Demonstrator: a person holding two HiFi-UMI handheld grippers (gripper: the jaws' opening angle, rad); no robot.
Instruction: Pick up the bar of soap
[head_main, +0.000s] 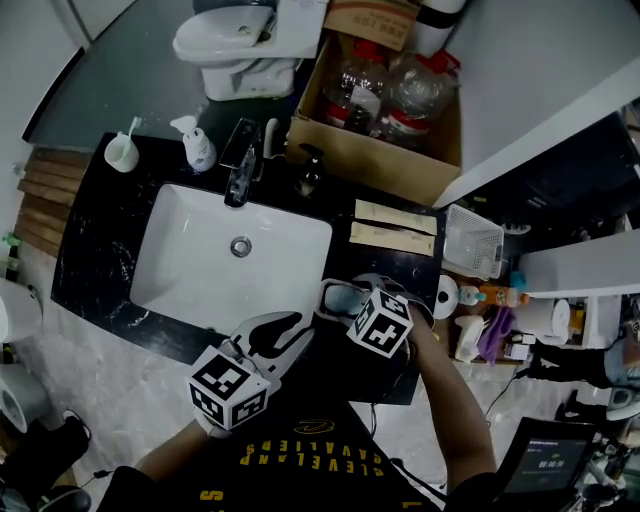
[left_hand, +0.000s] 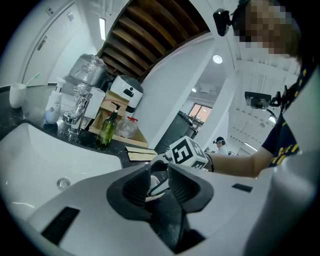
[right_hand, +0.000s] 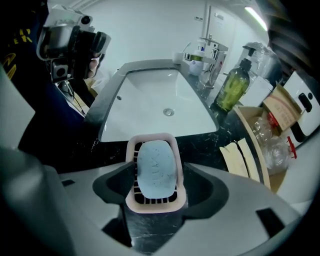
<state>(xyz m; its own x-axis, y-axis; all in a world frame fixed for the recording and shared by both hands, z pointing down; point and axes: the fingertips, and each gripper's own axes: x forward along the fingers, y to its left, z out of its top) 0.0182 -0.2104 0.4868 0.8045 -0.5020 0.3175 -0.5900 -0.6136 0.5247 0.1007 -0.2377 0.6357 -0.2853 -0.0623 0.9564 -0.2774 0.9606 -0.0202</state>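
Our right gripper (right_hand: 157, 175) has its jaws wide open around the pink soap dish (right_hand: 150, 138), at the sink's (head_main: 200, 260) 4 o'clock. The bar of soap (right_hand: 156, 165) lies inside. It looks hard, light and likely slick, so we'd pinch its long sides. Left gripper (left_hand: 159, 182) is slightly open and empty.

Matt soap bar (right_hand: 156, 169), glossy black counter (head_main: 100, 240), smooth white sink (head_main: 190, 250)

Black tee (head_main: 290, 470) w/ yellow lettering is being worn; L tongs (head_main: 283, 332), R tongs (head_main: 345, 297) are showing white shells, black pads (right_hand: 114, 187), b&w cubes (head_main: 228, 387).
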